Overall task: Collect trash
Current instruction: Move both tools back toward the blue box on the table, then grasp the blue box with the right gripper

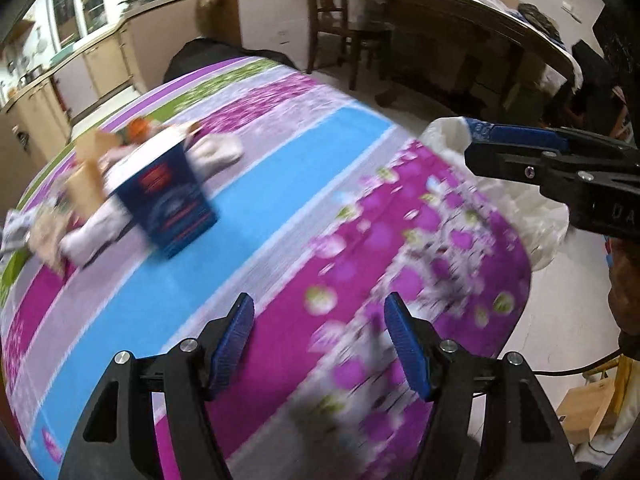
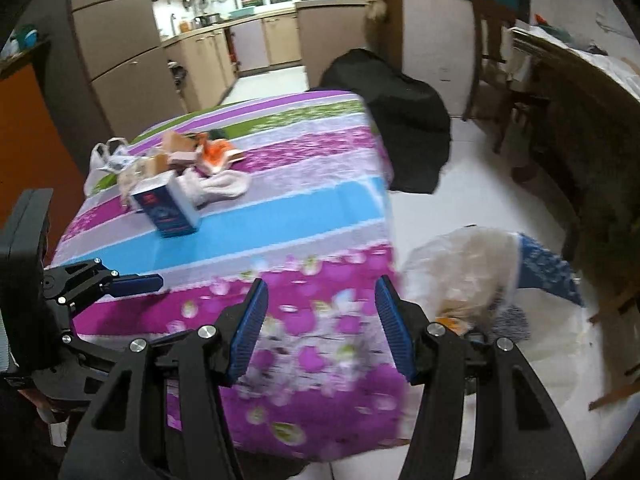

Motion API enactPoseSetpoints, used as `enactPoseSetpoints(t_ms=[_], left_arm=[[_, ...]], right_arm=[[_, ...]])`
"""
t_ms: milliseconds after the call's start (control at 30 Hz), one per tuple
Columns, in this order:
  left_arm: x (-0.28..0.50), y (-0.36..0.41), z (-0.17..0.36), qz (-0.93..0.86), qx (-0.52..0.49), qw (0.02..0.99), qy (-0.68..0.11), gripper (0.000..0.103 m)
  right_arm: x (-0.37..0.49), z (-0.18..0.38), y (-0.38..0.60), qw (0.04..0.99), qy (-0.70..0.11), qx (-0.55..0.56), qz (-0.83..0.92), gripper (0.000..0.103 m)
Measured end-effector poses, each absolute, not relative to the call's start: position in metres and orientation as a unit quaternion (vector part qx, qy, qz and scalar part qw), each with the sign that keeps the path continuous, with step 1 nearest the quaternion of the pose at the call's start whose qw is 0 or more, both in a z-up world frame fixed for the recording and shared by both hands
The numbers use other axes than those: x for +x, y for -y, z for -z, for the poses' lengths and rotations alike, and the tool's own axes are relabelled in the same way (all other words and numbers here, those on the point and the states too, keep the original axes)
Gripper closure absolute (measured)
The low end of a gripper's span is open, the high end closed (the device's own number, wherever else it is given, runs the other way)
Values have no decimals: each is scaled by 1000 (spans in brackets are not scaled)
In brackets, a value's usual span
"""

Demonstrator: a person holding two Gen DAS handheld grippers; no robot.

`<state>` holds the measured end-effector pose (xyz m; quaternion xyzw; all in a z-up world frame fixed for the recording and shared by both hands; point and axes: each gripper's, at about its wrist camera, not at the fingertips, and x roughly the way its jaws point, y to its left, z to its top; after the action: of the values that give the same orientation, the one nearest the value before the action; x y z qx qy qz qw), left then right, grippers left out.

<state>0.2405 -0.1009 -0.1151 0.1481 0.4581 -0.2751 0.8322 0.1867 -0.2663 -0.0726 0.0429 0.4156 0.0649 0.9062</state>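
On the striped floral tablecloth (image 2: pixel 280 208) the trash lies in one heap at the far left: a white plastic bag (image 2: pixel 105 160), a brown cardboard piece (image 2: pixel 176 145), an orange wrapper (image 2: pixel 216 154), a white crumpled cloth (image 2: pixel 220 186) and one dark blue carton (image 2: pixel 168 210) nearest the grippers; its red and white print is too blurred to read. The left gripper (image 1: pixel 320 344) hovers over the magenta stripe with jaws apart and empty, the heap well ahead and to its left; the right gripper (image 2: pixel 320 328) hangs over the table's near edge, jaws likewise spread and holding nothing, with one translucent trash bag (image 2: pixel 460 276) on the floor just to its right.
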Motion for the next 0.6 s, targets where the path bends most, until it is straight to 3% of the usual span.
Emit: enactPoseSetpoints(t_ms=[367,467,600], left_arm=[[252,-1,117,191,83,860,-466,35],[260,-27,119,169,66,866,-467,35],[268,-53,118,144,52,873,-463,35]], right_arm=[[204,88,200,899,-415,61,-125,49],[210,88,182,902,-405,52,-138,44],[222,86,161,910,-388,33,-144,28]])
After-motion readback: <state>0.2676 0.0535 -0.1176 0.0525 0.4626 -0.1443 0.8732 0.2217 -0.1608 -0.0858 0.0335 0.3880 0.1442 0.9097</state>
